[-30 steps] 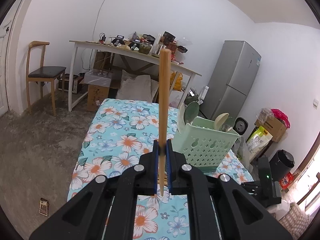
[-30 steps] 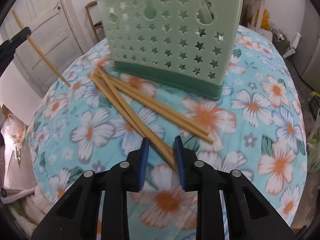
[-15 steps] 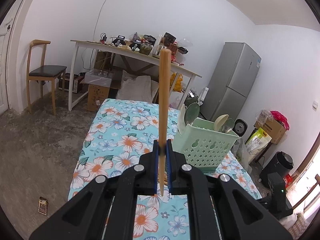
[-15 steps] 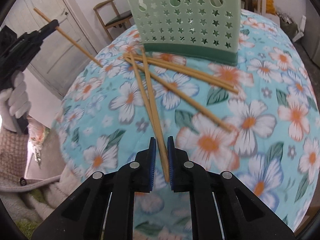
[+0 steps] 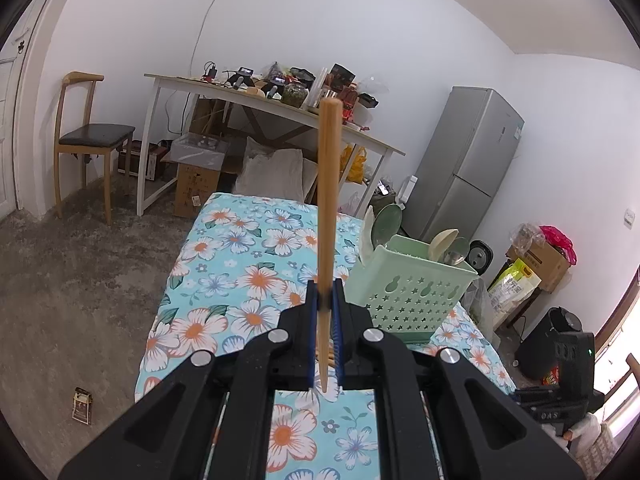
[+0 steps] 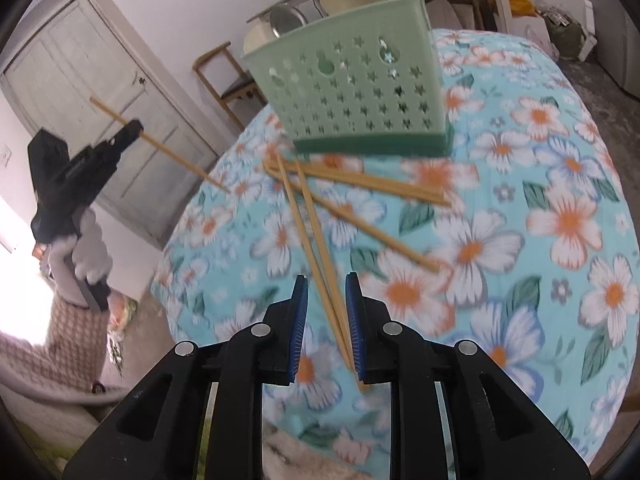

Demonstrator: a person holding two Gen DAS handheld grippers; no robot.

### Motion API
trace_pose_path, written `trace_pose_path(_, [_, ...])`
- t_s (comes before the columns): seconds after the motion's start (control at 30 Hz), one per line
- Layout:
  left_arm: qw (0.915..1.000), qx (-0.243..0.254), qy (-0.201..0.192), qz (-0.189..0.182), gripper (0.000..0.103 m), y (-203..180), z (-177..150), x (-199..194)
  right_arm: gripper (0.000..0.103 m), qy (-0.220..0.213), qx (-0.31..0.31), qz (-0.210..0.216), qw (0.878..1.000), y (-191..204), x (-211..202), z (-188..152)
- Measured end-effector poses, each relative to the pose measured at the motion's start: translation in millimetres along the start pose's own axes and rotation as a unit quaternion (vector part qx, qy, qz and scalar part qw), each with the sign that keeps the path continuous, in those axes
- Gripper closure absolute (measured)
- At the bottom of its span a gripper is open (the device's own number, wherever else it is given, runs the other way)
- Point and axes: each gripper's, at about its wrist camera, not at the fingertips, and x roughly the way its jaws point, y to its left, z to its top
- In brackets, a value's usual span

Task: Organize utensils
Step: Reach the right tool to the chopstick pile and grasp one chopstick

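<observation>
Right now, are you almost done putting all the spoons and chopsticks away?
Partly. Done: spoons stand in the green basket. In hand: the left gripper is shut on one chopstick; the right gripper's jaws are opening around two loose chopsticks, not pinching them. Left: about five chopsticks, those two and a pile by the basket, lie on the flowered cloth.

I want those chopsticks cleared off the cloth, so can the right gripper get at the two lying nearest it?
Probably yes: the right gripper, its jaws opening, already has the two chopsticks between them, with nothing lying over that end.
</observation>
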Motion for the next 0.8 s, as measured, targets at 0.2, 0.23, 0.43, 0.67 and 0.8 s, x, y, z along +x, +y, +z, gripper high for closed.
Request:
trace_pose_path(0.2, [1.0000,-0.005,0.003,0.000,0.097,1,-2,2,0.082,0.015,-0.005,0.016,1.000,9,38,32])
trace_pose_path(0.23, [1.0000,-0.005,0.003,-0.001,0.097,0,-1,3,0.082,0.018,-0.004,0.021,1.000,10,45,39])
trace_pose_path(0.43, [1.0000,-0.003,-0.001,-0.005,0.097,1,-3,4,0.082,0.039,-0.016,0.025,0.999,18,88,79])
trace_pose_path(0.67, [0.9999,-0.008,-0.005,-0.005,0.097,4,-2,4,0.082,0.074,-0.028,0.011,0.997,23,125,99])
trace_pose_path(0.8, [0.9999,-0.013,-0.007,-0.006,0.097,10,0,4,0.082,0.077,-0.040,0.003,0.996,27,126,100])
